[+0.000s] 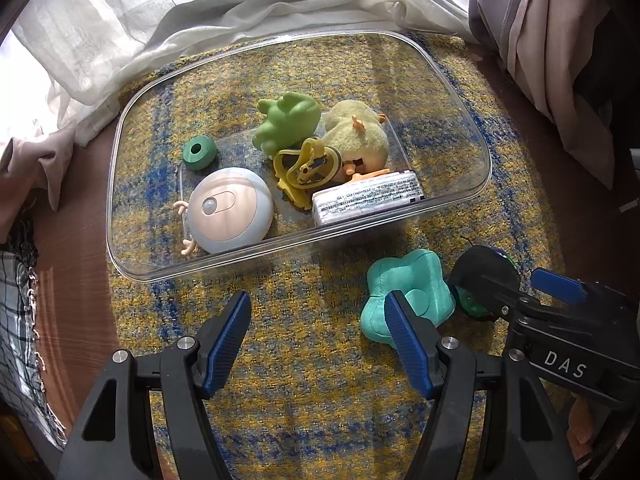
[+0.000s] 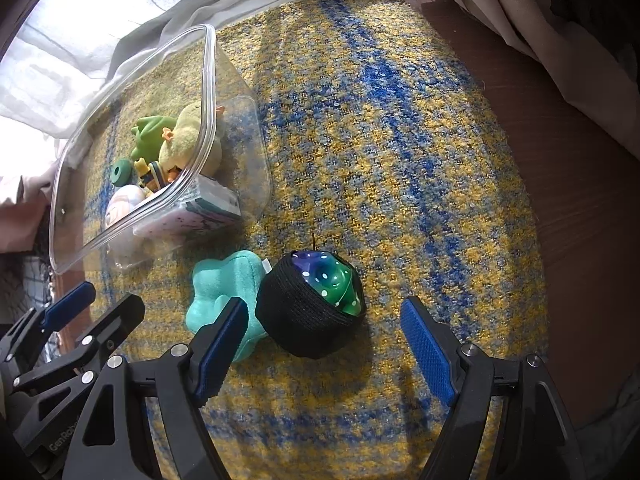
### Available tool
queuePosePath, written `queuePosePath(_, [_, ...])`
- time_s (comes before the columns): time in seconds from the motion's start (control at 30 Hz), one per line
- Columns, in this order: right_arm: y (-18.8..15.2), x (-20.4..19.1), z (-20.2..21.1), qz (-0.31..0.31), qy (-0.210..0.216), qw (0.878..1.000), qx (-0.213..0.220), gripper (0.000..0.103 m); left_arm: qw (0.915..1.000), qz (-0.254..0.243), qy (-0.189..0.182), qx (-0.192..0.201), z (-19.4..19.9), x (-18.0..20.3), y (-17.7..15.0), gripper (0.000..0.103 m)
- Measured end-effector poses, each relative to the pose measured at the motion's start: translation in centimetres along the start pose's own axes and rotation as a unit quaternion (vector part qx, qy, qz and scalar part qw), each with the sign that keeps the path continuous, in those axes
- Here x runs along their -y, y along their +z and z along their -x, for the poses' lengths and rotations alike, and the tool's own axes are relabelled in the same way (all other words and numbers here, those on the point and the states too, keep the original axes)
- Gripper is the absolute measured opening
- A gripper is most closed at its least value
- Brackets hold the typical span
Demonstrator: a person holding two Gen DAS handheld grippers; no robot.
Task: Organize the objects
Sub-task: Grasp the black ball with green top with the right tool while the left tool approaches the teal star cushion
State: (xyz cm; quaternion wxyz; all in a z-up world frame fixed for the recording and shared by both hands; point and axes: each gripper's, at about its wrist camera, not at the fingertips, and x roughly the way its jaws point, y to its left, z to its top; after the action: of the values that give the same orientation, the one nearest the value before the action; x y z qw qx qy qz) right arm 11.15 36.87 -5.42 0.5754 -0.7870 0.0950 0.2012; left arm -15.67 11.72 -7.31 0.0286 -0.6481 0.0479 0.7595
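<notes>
A clear plastic bin [image 1: 120, 216] [image 2: 208, 80] on a yellow-blue mat holds a green toy [image 1: 288, 124], a yellow plush [image 1: 356, 136], a green ring [image 1: 199, 154], a round white gadget [image 1: 230, 210], a yellow strap toy [image 1: 304, 168] and a white packet [image 1: 368, 200]. A teal flower plush [image 1: 408, 292] [image 2: 224, 284] and a black-and-green ball [image 1: 480, 276] [image 2: 316, 304] lie on the mat in front of the bin. My left gripper [image 1: 320, 340] [image 2: 92, 308] is open and empty, its right finger at the teal plush. My right gripper [image 2: 328, 344] [image 1: 516, 284] is open around the ball.
The mat [image 1: 320, 420] lies on a dark wooden table [image 2: 580, 200]. White and grey curtains [image 1: 120, 20] hang behind the bin, and pinkish cloth [image 1: 560, 60] drapes at the right. A checked cloth [image 1: 16, 320] lies at the left edge.
</notes>
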Motion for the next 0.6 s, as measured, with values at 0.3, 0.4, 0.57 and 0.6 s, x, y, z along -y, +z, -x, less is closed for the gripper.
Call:
queuePosePath(0.3, [0.0,-0.5,-1.1,-0.002,-0.003,1.000,-0.018,0.078,0.9998,0.007,0.004,-0.016,-1.1,0.0,0.1,0.069])
queuePosePath(0.4, [0.0,-0.5,-1.3,-0.002,-0.005,1.000,-0.022,0.078,0.9997,0.009,0.003,-0.020,-1.5,0.1,0.1,0.069])
queuePosePath(0.57, [-0.2,-0.5,-1.7,-0.007,-0.004,1.000,-0.030,0.071,0.9996,0.015,0.000,-0.026,-1.7,0.2,-0.1,0.070])
queuePosePath(0.6, [-0.2,-0.5,-1.7,-0.008,-0.001,1.000,-0.030,0.069,0.9995,0.016,-0.001,-0.026,-1.7,0.2,-0.2,0.070])
